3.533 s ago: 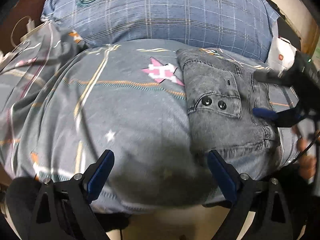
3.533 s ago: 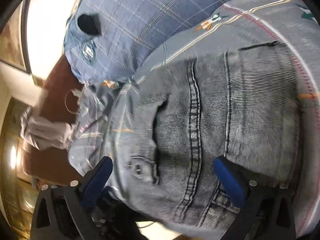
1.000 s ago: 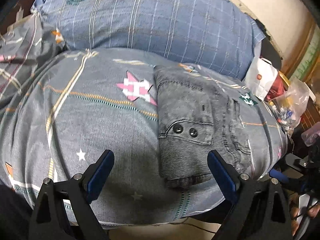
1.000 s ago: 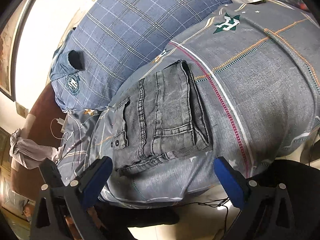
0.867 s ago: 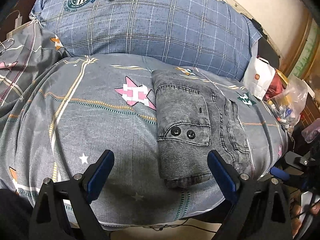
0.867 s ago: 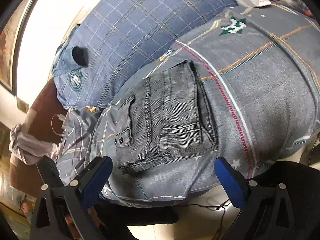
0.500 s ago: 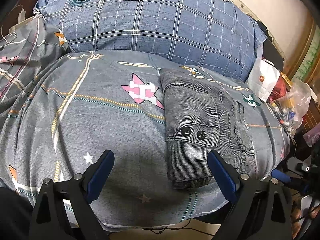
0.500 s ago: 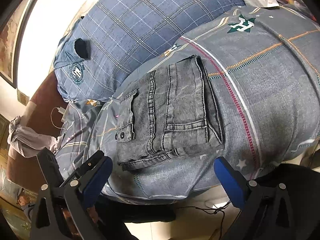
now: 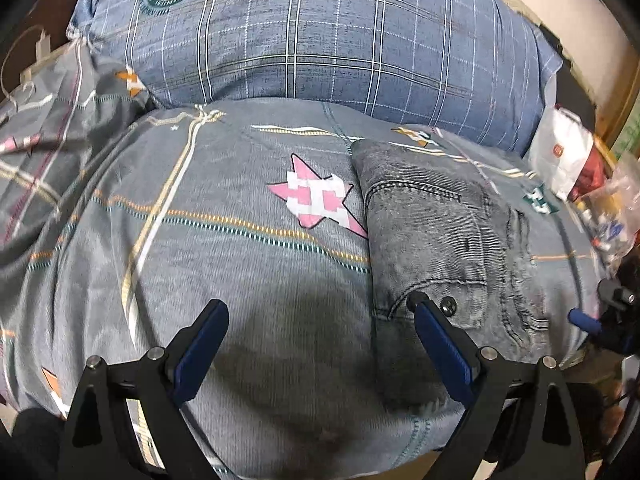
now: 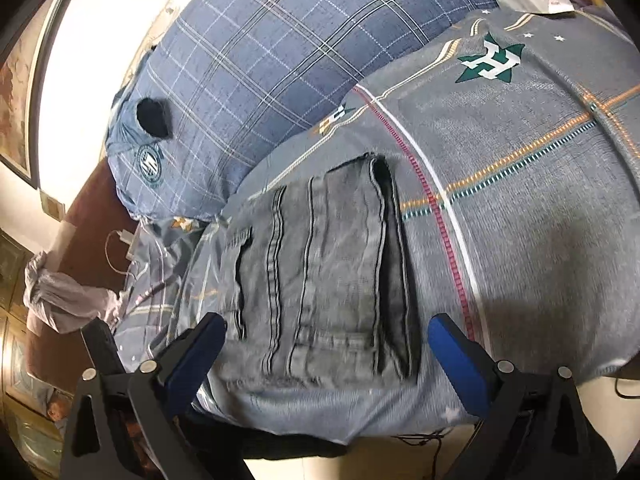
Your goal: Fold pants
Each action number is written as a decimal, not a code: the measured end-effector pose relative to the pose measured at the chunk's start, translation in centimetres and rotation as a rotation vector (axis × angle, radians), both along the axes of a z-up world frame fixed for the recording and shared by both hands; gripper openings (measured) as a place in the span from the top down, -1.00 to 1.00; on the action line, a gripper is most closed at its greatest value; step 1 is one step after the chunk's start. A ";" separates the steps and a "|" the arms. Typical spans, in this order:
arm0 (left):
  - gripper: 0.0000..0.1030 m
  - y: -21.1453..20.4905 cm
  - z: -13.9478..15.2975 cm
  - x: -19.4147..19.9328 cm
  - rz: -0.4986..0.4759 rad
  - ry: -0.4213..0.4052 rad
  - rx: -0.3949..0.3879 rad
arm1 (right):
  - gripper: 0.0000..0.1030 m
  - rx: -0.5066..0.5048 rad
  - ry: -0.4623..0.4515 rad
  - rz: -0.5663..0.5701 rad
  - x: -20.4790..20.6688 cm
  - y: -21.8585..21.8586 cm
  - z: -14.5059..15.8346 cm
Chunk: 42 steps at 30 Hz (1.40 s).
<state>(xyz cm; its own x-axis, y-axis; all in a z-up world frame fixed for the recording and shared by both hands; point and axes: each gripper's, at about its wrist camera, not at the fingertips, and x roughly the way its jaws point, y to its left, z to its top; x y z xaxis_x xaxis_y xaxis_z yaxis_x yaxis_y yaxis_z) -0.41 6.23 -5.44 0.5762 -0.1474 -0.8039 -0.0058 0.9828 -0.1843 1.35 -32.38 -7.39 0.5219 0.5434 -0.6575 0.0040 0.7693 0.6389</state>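
— Where are the pants (image 9: pixel 436 248)?

— Folded into a grey denim block on the quilt (image 9: pixel 224 248), in front of the blue plaid pillow (image 9: pixel 320 40).

— And the grippers?

— Left gripper (image 9: pixel 316 340) spread wide, holding nothing, over the quilt beside them. Right gripper (image 10: pixel 326 354) likewise released, its blue fingers (image 10: pixel 456 364) straddling the block's near end.
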 end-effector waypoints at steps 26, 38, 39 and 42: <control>-0.84 -0.1 0.2 0.3 -0.034 0.027 -0.042 | -0.99 0.088 0.037 -0.029 0.5 -1.7 -1.8; -0.84 -1.5 -1.0 3.8 -0.080 0.113 -0.220 | -0.95 0.174 0.084 0.019 4.7 -2.0 -3.3; -0.84 -1.6 -1.0 3.9 -0.082 0.113 -0.221 | -0.94 0.174 0.083 0.015 4.8 -2.0 -3.3; -0.84 -1.6 -1.0 3.7 -0.083 0.104 -0.212 | -0.94 0.174 0.066 -0.001 3.8 -2.0 -3.1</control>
